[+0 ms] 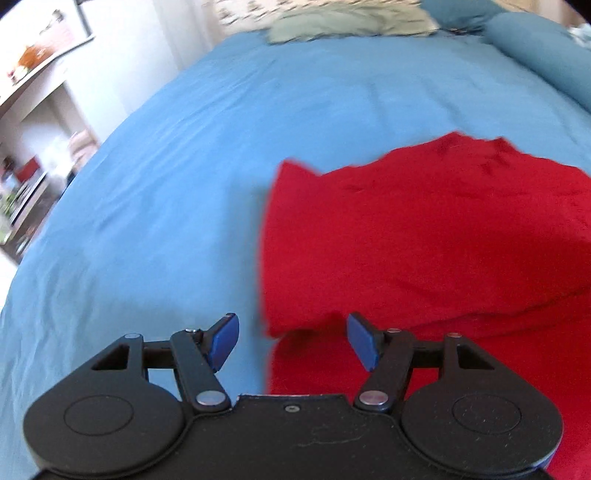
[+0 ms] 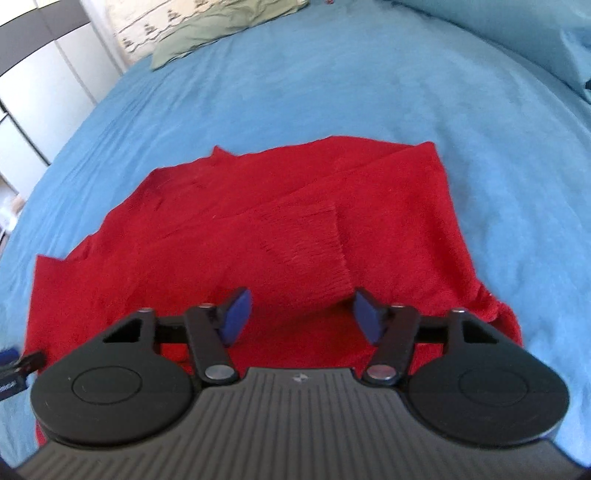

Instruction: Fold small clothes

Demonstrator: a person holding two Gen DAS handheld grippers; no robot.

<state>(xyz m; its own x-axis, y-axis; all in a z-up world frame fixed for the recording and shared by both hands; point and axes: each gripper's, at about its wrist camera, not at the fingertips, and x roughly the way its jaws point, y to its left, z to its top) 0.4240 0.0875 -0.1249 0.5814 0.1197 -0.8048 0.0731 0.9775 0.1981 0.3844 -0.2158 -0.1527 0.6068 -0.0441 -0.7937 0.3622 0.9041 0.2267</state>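
Red sweater (image 2: 229, 236) lies on blue bed (image 2: 332, 85), partly folded, one sleeve (image 2: 306, 240) laid across body w/ cuff toward right gripper (image 2: 301, 317). Both grippers spread wide, holding nothing. Left gripper (image 1: 291, 341) sits at sweater's left edge, near a folded corner. Next, prob: pinch near hem w/ both, matched corners, lift low, carry over toward collar. Grab all layers so sleeve doesn't slip out; keep edges square. Green pillow (image 2: 207, 33) far off, no issue.
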